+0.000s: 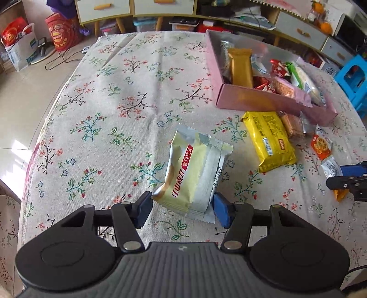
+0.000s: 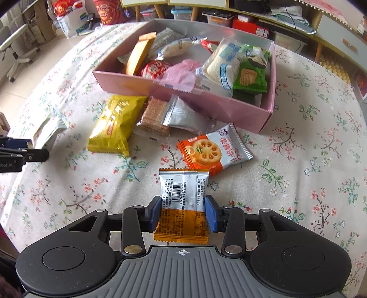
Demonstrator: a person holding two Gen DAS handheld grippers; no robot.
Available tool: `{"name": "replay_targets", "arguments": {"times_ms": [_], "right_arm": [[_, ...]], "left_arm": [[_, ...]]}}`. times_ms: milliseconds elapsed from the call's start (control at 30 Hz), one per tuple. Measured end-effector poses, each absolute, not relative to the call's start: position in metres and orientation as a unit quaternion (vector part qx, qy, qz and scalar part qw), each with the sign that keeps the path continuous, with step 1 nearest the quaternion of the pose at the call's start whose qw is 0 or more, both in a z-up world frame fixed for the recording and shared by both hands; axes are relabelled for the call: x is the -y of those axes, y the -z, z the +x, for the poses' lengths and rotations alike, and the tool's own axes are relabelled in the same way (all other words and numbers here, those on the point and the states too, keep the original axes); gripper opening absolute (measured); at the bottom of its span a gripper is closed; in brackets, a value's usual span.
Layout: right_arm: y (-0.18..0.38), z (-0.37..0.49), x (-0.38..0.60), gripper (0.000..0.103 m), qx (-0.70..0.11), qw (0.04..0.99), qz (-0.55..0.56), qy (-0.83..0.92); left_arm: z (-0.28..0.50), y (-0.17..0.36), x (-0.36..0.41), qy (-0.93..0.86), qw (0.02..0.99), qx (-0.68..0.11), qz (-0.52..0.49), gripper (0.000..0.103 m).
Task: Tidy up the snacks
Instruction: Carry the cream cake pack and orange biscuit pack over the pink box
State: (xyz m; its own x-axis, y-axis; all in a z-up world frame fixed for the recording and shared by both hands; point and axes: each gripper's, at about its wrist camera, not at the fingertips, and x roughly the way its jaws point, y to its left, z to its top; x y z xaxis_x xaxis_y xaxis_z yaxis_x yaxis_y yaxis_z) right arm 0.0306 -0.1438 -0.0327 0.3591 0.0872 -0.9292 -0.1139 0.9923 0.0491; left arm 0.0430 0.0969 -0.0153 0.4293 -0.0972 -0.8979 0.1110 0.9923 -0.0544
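My left gripper (image 1: 182, 209) is shut on a pale yellow-and-silver snack packet (image 1: 195, 174) and holds it over the floral tablecloth (image 1: 103, 119). My right gripper (image 2: 183, 212) is shut on an orange-and-silver snack packet (image 2: 183, 201), barcode side up. A pink box (image 2: 183, 96) with several snacks in it stands ahead of the right gripper; it shows at the upper right of the left wrist view (image 1: 263, 100). On the cloth in front of the box lie a yellow packet (image 2: 115, 126), a wafer packet (image 2: 154, 117), a silver packet (image 2: 185, 117) and an orange biscuit packet (image 2: 213, 150).
The table edge curves away on the left (image 1: 45, 128). Beyond it stand red bags (image 1: 60, 29) on the floor, cabinets (image 1: 135, 9) and a blue stool (image 1: 353, 78). A white office chair (image 2: 16, 50) is at the far left of the right wrist view.
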Motion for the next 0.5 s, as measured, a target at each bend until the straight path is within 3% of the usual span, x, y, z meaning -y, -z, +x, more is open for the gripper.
{"name": "replay_targets", "arguments": {"times_ms": [500], "right_arm": [[-0.006,0.045,0.152,0.039,-0.524,0.847,0.053,-0.070]], "left_arm": [[0.056,-0.012,-0.090,0.069,0.861,-0.502,-0.039,0.054]]}}
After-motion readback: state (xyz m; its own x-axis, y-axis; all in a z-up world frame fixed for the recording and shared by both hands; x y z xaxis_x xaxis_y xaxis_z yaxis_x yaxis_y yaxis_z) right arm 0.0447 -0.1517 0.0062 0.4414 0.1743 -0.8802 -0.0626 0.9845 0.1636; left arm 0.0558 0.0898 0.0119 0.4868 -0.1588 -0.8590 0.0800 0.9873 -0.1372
